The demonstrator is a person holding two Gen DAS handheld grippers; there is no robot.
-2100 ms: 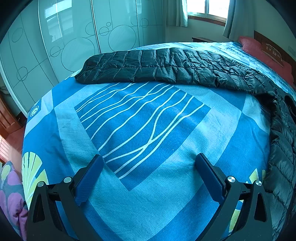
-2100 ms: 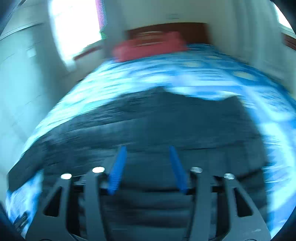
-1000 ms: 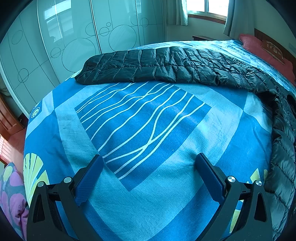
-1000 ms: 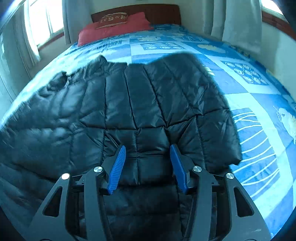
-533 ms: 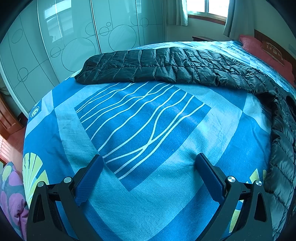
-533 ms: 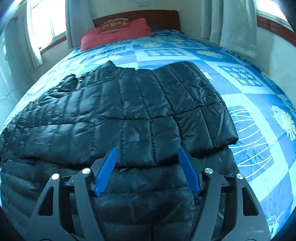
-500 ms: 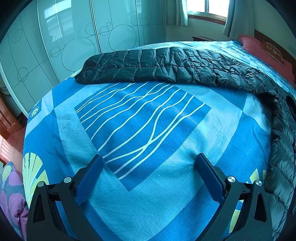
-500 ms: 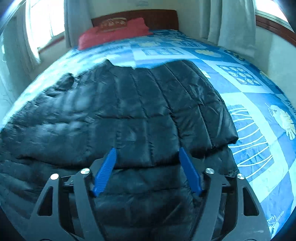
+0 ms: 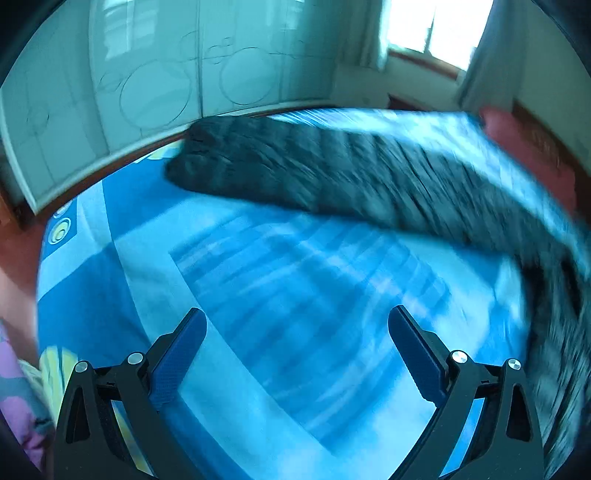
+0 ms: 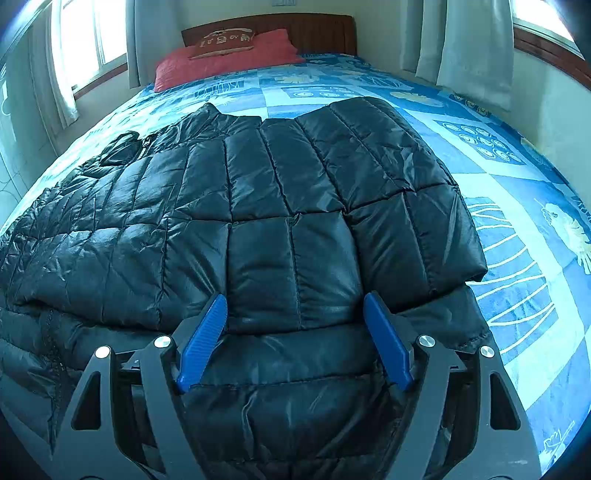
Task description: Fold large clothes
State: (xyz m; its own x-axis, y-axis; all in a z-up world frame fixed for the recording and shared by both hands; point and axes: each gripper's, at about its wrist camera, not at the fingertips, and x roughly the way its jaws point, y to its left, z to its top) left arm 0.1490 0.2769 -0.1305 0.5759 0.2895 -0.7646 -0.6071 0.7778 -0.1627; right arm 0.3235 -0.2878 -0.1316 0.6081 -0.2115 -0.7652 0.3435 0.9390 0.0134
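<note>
Fingers of right gripper (image 10: pixel 295 317) held wide, empty, over folded edge of black quilted jacket (image 10: pixel 258 206) spread on bed (image 10: pixel 517 236); left gripper (image 9: pixel 297 332) likewise wide, nothing gripped, apparently readied for sleeve (image 9: pixel 332 173).

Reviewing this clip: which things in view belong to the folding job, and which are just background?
Part of the job:
black puffer jacket, one flap already folded over
left tool, open
right tool, open over the jacket

Background:
blue patterned bedspread
red pillow
curtains

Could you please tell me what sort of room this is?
A bedroom, most likely: a bed with a red pillow against a headboard, a wardrobe beside it, and a jacket spread on top.
</note>
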